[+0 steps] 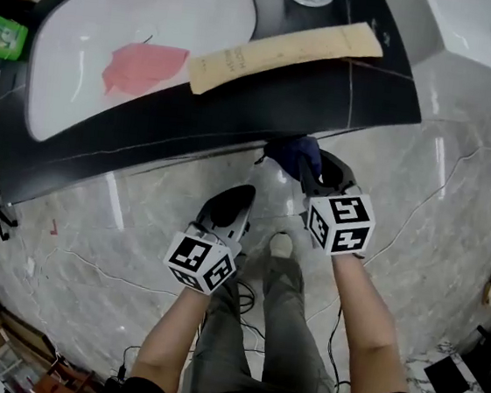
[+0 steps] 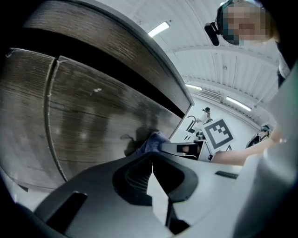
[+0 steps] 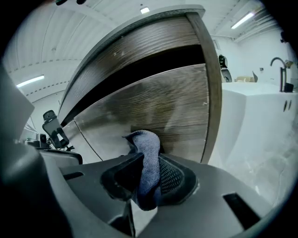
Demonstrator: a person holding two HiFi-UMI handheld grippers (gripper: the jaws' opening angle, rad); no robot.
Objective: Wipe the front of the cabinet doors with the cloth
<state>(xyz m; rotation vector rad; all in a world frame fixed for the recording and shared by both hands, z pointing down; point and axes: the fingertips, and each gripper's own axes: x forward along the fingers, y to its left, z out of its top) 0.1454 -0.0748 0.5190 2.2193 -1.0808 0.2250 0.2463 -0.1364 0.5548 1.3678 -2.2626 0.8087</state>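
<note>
Left gripper — fingers pressed together, nothing between them, held off the cabinet doors. One vertical seam divides the front: two doors counted. Open floor lies below both grippers. Right gripper — fingers clamped on the one blue cloth, low on the right-hand door. The cloth's long axis runs along the fingers, free end folded toward the wood. Just right of it is the cabinet's corner edge; the tabletop overhangs above.

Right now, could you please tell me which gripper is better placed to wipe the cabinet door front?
Right. The right gripper is shut on the blue cloth, held up close to the wood-grain cabinet door. The left gripper is shut on nothing.
</note>
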